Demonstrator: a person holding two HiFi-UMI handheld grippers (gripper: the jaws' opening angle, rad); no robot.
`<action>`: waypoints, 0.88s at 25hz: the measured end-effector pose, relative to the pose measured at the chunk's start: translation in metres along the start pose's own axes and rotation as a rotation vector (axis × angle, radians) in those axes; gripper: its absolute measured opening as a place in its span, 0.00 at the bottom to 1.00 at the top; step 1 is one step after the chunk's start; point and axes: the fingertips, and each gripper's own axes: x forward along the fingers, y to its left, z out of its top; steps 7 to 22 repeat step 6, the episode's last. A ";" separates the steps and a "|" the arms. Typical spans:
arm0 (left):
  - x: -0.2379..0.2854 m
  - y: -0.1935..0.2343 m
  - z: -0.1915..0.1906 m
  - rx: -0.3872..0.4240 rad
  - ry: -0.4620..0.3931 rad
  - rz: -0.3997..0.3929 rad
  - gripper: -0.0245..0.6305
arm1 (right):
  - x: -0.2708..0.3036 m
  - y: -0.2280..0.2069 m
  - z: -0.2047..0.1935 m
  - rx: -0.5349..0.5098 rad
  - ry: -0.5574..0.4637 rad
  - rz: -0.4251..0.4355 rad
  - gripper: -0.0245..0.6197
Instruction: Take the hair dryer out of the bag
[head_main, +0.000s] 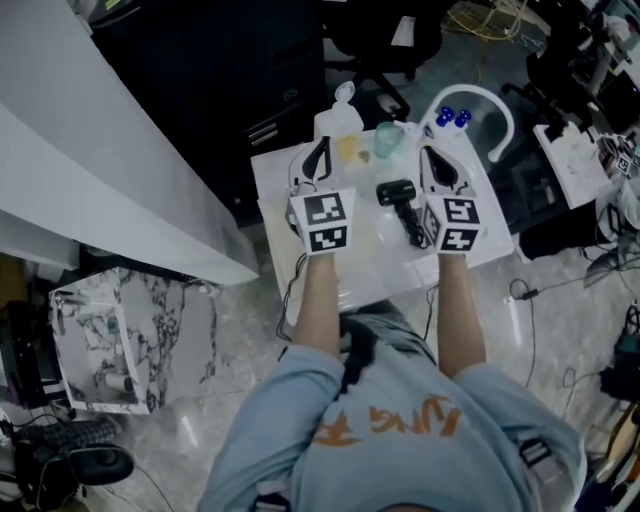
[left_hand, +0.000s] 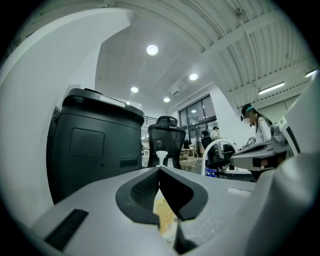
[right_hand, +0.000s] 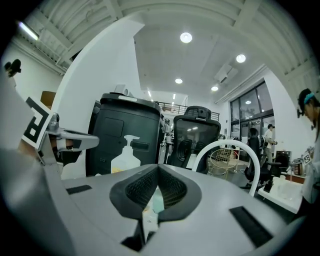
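Both grippers are clenched on nothing; read each view in turn.

Head view: the left gripper (head_main: 321, 146) and right gripper (head_main: 428, 152) are held level over the white table (head_main: 275, 170), side by side and apart. The hair dryer (head_main: 403, 206) lies on the tabletop between them, at 9 o'clock of the right gripper and just beside it, barrel toward 11 o'clock, handle toward 5 o'clock. Neither gripper touches it. No bag can be made out around it; a clear one cannot be ruled out. A pump bottle (head_main: 339, 119) stands at 12 o'clock of the left gripper.

Left gripper view: the jaws meet at the tips with nothing between the pads. The pump bottle shows beyond them at 12 o'clock, with an office chair (left_hand: 166, 136) behind it.

Right gripper view: the jaws are pressed together, empty. The pump bottle stands at 10 o'clock, a white curved frame (right_hand: 226, 148) at 2 o'clock.

Handling: expect a rigid, fairly light plastic body with a smooth shell that may slip. Take hold across the handle, close to the barrel; the barrel itself looks too wide for a sure grip.
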 end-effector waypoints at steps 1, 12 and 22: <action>0.001 0.000 -0.001 -0.005 0.004 0.004 0.04 | -0.001 -0.003 -0.002 -0.001 0.004 0.001 0.04; 0.005 -0.013 -0.002 -0.013 0.009 0.007 0.04 | -0.008 -0.023 -0.005 0.003 0.010 -0.003 0.04; 0.005 -0.013 -0.002 -0.013 0.009 0.007 0.04 | -0.008 -0.023 -0.005 0.003 0.010 -0.003 0.04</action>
